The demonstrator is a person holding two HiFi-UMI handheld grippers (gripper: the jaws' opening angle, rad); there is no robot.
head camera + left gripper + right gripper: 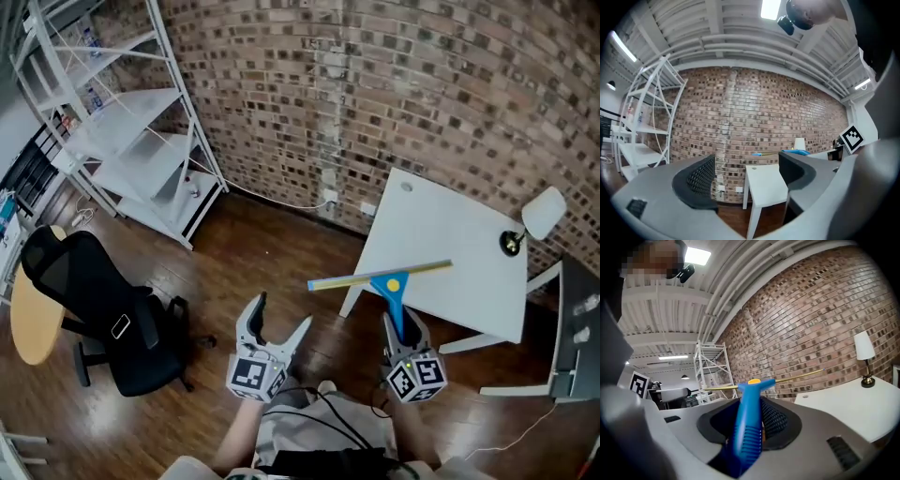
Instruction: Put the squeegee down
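Note:
A squeegee [386,278] with a blue handle and a long yellow blade is held level in front of me, its blade reaching over the near edge of the white table [469,267]. My right gripper [401,330] is shut on its blue handle [749,425], and the blade [787,378] crosses the view above the jaws. My left gripper [277,324] is open and holds nothing. In the left gripper view [746,176] the table [766,186] stands ahead and the squeegee [787,152] shows to the right.
A small white lamp [536,220] stands on the table's far right corner. A brick wall [394,84] runs behind. White metal shelving [131,141] stands at the left, with a black office chair [112,314] on the wooden floor. A grey unit [574,328] is at the right edge.

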